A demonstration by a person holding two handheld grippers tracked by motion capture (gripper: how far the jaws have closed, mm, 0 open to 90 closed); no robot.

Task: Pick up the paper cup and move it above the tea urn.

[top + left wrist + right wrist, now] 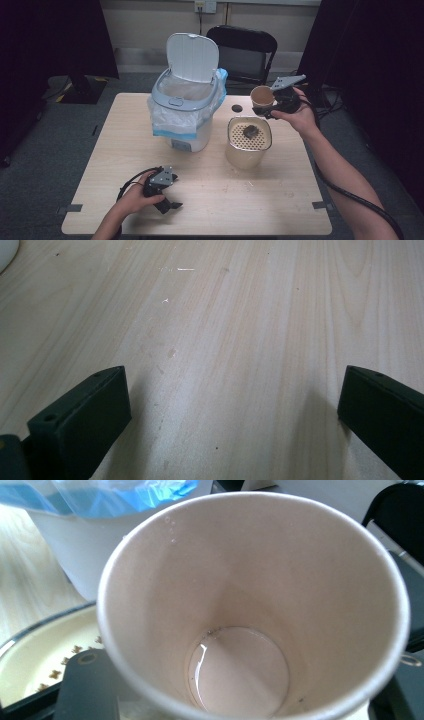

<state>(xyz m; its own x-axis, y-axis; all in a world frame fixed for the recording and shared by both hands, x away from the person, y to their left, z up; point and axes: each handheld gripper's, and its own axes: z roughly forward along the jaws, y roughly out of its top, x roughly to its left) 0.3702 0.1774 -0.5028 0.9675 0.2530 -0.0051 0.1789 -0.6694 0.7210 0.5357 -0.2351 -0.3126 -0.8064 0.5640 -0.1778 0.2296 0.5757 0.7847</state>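
Note:
A tan paper cup (pixel 262 95) hangs tilted above the back right of the table, just behind a beige container with a perforated strainer top (pixel 249 134). My right gripper (pixel 270 108) is shut on the cup's wall. The right gripper view looks into the cup (pixel 250 580), where a thin film of pale liquid (pixel 240 672) lies on the bottom. A dark wet clump (pixel 249 131) sits on the strainer. My left gripper (pixel 175 192) rests low at the table's front left, open, with bare wood between its jaws (pixel 235 405).
A white bin (pixel 186 112) with a raised lid (pixel 192 56) and a blue-edged plastic liner stands at the table's middle back. A small black disc (pixel 236 107) lies between bin and cup. A black folding chair (pixel 243 50) stands behind the table.

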